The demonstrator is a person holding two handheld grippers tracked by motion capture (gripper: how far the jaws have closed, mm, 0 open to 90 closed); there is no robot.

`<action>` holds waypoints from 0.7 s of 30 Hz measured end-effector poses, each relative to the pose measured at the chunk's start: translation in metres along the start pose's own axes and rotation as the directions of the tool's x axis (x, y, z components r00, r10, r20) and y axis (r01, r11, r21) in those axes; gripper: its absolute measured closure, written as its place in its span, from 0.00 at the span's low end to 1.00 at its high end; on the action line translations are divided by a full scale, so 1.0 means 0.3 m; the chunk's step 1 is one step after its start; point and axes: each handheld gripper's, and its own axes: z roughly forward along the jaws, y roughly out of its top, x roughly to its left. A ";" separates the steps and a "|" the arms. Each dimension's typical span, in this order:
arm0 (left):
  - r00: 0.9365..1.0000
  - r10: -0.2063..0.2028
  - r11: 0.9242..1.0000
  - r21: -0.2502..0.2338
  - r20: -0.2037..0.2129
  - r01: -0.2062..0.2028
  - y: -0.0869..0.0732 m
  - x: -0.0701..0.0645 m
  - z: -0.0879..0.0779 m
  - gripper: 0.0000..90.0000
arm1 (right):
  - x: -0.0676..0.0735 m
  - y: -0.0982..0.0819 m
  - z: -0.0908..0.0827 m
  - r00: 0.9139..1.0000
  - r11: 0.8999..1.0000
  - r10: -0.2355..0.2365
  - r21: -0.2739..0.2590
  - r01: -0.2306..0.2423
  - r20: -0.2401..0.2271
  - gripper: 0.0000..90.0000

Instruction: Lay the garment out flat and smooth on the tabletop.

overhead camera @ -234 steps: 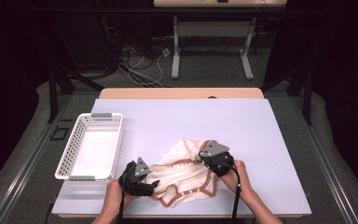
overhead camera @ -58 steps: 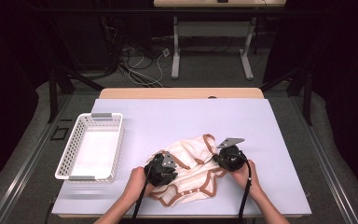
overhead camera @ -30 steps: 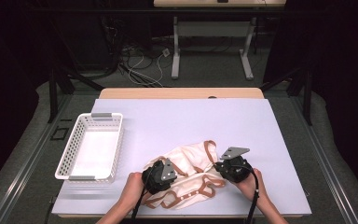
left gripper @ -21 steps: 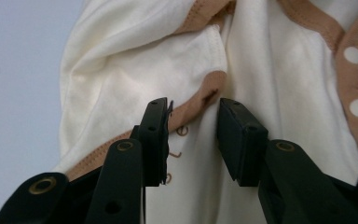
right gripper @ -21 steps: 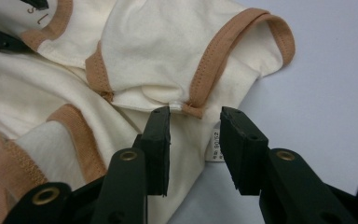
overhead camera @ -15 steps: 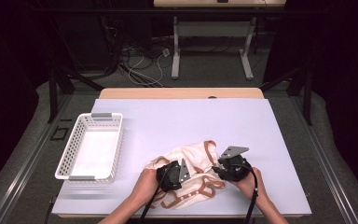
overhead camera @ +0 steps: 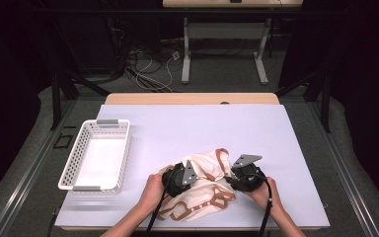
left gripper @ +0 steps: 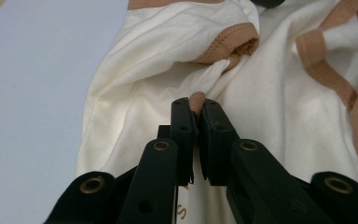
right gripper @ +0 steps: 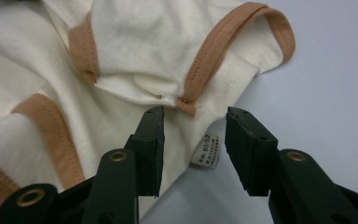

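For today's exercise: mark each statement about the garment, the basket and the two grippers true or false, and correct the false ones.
1. The left gripper is shut on the garment's brown trim. True.
2. The right gripper is clamped shut. False: its jaws stand apart, over the size label.
3. The white basket holds the garment. False: the garment lies on the table.
4. The basket sits left of the garment in the high view. True.

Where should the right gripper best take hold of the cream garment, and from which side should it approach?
Probably at the seam corner beside the size label, where the brown trim ends. That edge of the cream garment lies flat near the bare table, so the right gripper, open, can slide in low from the table side.
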 end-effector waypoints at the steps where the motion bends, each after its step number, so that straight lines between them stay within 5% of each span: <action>1: 1.000 -0.006 1.000 -0.002 0.006 0.006 -0.002 0.007 -0.004 0.94 | -0.004 0.000 0.006 1.000 1.000 -0.026 -0.005 0.026 0.003 0.64; 6: 0.998 -0.034 0.999 -0.010 0.059 0.035 -0.010 0.016 -0.009 0.94 | 0.004 -0.001 0.019 1.000 0.999 -0.022 0.027 0.022 0.006 0.65; 15: 0.994 -0.056 0.998 -0.018 0.094 0.058 -0.020 0.022 -0.044 0.94 | 0.002 -0.004 0.021 1.000 1.000 -0.007 0.026 0.007 0.004 0.65; 21: 0.994 -0.082 0.995 -0.049 0.073 0.085 -0.025 0.041 -0.082 0.94 | 0.001 -0.005 0.025 1.000 1.000 -0.010 0.017 0.010 0.002 0.66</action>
